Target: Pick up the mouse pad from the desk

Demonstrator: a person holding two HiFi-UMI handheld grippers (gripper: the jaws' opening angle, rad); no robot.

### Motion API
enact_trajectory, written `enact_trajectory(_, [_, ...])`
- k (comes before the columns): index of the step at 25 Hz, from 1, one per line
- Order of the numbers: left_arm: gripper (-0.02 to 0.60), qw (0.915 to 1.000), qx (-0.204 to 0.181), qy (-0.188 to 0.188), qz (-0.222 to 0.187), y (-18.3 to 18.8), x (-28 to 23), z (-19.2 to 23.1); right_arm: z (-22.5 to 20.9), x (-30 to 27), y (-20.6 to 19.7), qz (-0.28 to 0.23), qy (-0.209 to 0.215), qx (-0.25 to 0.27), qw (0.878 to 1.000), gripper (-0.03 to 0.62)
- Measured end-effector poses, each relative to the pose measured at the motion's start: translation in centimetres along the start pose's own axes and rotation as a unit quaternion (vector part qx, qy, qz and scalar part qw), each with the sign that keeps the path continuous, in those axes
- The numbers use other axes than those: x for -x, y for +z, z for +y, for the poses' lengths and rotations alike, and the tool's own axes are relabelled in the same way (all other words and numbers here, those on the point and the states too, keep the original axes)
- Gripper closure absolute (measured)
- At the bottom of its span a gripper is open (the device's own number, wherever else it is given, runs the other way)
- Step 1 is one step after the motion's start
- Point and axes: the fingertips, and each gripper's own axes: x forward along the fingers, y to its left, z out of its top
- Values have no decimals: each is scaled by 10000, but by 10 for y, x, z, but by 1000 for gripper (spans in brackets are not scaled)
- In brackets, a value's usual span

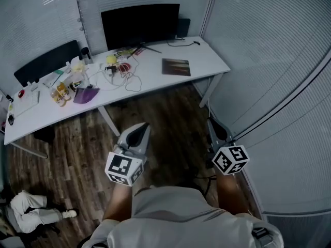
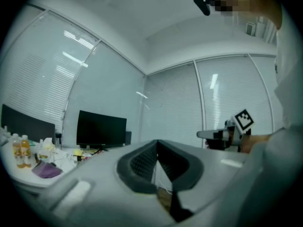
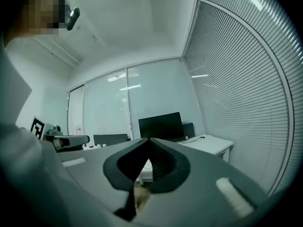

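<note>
Mouse pad [image 1: 176,66] lies flat on the right part of the white desk [image 1: 207,56], near the monitor [image 1: 139,25], well apart from both grippers. Head view: left gripper [image 1: 141,129] and right gripper [image 1: 213,125] are held over the wood floor [image 1: 170,118], short of the desk. Left gripper view: jaws pressed together, nothing between them. Right gripper view: jaws together too, empty, pointing toward the monitor.

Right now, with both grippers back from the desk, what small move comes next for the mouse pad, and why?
Probably carry the right gripper forward toward the mouse pad, opening its jaws on the way. The pad lies flat near the desk's right end; this gripper and the left gripper are shut, empty, over the floor.
</note>
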Motion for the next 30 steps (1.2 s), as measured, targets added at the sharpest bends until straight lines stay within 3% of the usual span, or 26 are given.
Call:
enact_trajectory(8, [580, 9994, 166, -226, 186, -20, -29, 30, -22, -30, -19, 201, -316, -228, 9990, 588])
enact_trajectory(15, [579, 9994, 154, -18, 322, -27, -85, 74, -57, -100, -24, 252, -73, -332, 9991, 588])
enact_trajectory(22, [578, 9986, -142, 226, 460, -13, -180, 101, -130, -181, -1, 245, 171, -480, 9984, 588])
enact_trajectory(30, [579, 9966, -2, 470, 674, -24, -302, 114, -241, -249, 0, 498, 282, -693, 9960, 588])
